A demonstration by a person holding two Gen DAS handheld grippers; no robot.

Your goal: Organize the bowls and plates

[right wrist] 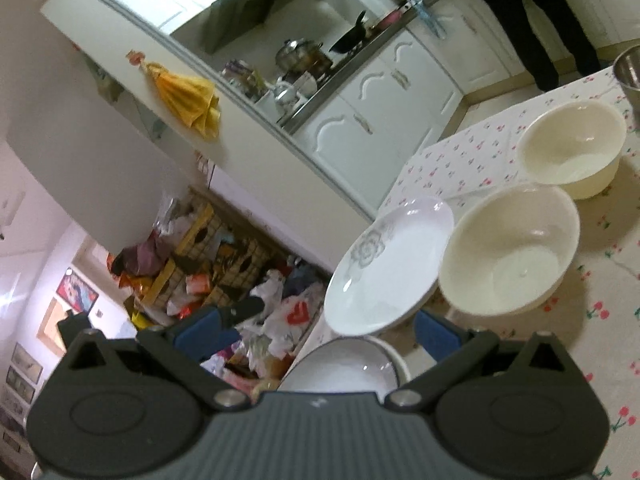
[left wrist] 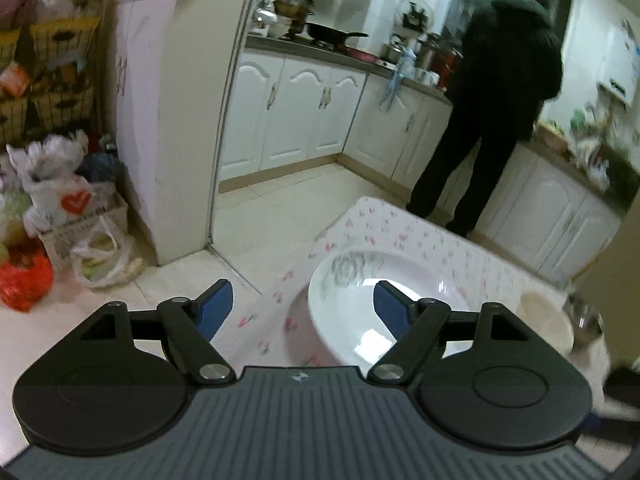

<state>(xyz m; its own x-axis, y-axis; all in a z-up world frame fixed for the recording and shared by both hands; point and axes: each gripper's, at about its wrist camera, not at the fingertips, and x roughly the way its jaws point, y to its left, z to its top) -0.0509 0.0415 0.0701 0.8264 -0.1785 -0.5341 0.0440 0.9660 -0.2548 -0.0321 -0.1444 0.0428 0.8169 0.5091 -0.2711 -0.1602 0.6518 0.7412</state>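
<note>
Meanwhile both tongs gape empty: left tongs (left wrist: 302, 306) over the flowered plate (left wrist: 360, 300), right tongs (right wrist: 320, 330) below a tilted plate (right wrist: 386, 268), rim toward upper right.

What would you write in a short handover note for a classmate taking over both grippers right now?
Left gripper: open, empty, above the floral plate at the table corner.
Right gripper: open, empty, over a second plate.
On the cherry-print tablecloth: tilted plate, near cream bowl, far cream bowl, steel bowl.
Done: nothing stacked that I can see.
Left: stack plates together, nest bowls.
</note>
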